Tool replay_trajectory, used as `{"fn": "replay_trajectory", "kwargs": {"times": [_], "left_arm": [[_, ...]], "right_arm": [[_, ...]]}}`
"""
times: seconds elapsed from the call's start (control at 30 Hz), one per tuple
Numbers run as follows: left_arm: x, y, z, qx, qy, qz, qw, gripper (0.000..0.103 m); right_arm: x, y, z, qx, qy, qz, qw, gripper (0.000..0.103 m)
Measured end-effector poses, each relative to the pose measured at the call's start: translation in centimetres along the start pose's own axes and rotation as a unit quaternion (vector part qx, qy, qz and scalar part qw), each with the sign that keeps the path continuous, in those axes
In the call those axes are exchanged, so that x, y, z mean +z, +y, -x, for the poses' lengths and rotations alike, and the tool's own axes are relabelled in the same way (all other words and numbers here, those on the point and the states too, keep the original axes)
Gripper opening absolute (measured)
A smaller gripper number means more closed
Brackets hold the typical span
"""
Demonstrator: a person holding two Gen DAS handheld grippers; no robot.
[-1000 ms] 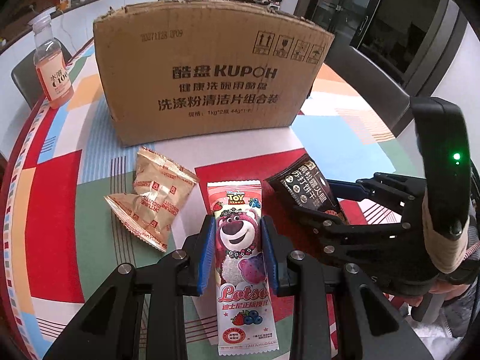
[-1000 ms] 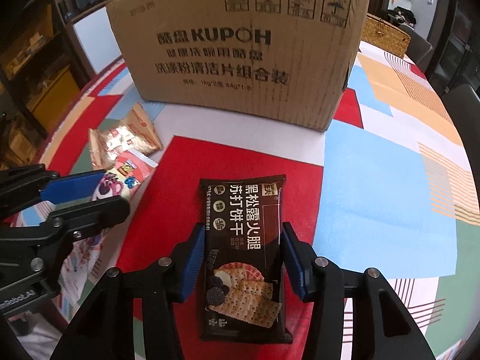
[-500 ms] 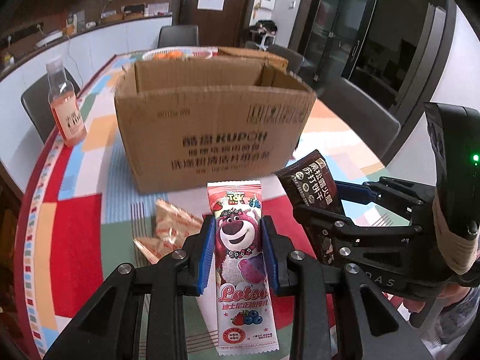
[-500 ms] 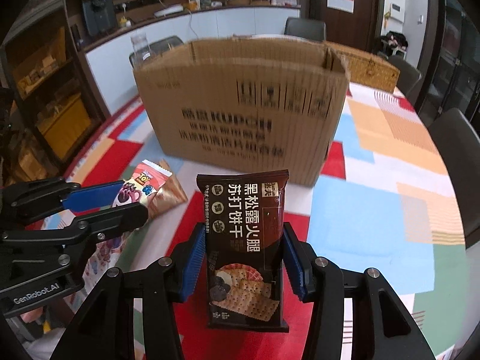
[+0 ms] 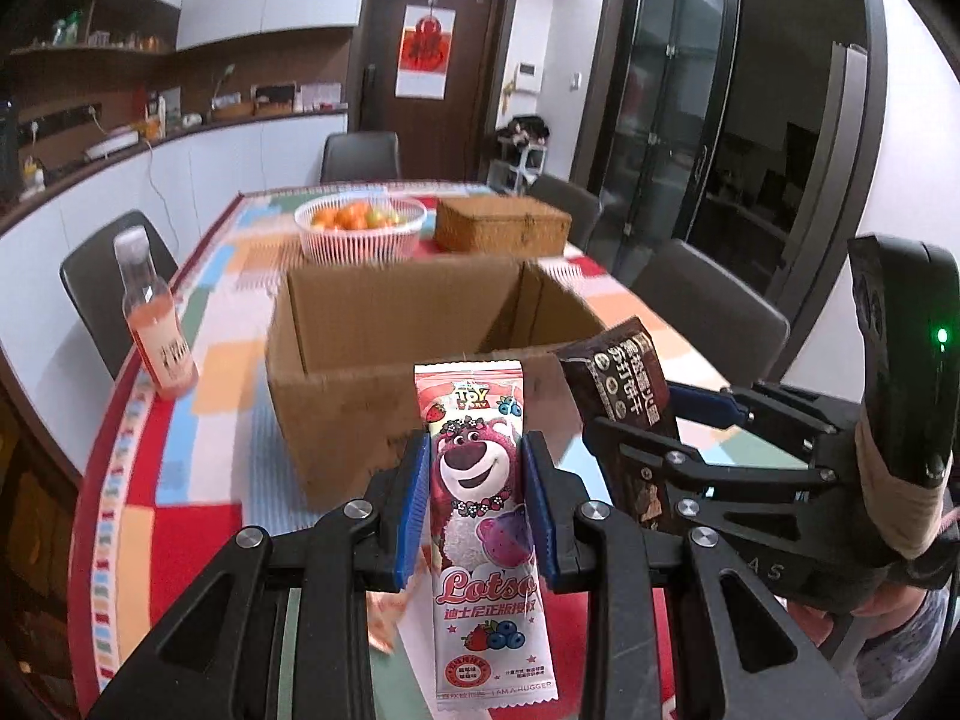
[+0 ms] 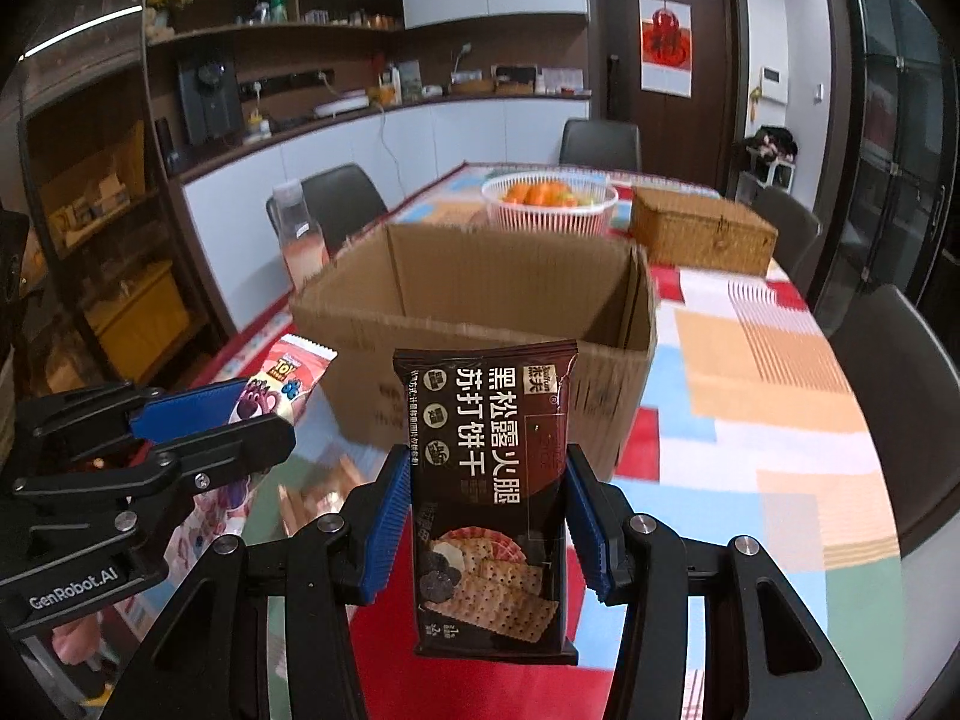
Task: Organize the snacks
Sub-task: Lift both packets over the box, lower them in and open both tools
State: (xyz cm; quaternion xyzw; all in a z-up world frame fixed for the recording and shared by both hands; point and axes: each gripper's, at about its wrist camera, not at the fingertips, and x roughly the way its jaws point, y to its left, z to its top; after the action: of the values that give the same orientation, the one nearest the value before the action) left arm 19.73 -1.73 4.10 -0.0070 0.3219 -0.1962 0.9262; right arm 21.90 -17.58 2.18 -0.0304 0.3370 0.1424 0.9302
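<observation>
Left gripper (image 5: pixel 475 516): blue pads closed on both edges of the pink Lotso snack packet (image 5: pixel 483 534), which stands upright, lifted clear of the table
Right gripper (image 6: pixel 487 525): clamped on the dark soda-cracker packet (image 6: pixel 489 498), also upright and off the table
Cardboard box (image 6: pixel 480 312): open top, just ahead of both packets, interior in view, bottom not visible
Gold snack packet (image 6: pixel 318 489): lying on the patterned tablecloth (image 6: pixel 750 420) below and between the grippers, blurred
Step (judged): carrying both packets to the box
Method: bring each packet past the near wall before lowering; keep the two grippers apart so packets do not collide; release only once inside
Risk: tall packet tops may catch the near rim
Background: peach drink bottle (image 5: pixel 157 324), fruit basket (image 5: pixel 360 227), wicker box (image 5: pixel 501 227)
</observation>
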Motion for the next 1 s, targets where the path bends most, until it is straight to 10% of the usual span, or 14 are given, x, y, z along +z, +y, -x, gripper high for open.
{"fn": "replay_trajectory", "kwargs": {"times": [1.0], "left_arm": [[10.8, 4.8, -5.8, 0.055, -0.037, 0.0, 0.9978, 0.03]], "right_arm": [[10.9, -1.6, -4.4, -0.008, -0.049, -0.003, 0.999, 0.05]]}}
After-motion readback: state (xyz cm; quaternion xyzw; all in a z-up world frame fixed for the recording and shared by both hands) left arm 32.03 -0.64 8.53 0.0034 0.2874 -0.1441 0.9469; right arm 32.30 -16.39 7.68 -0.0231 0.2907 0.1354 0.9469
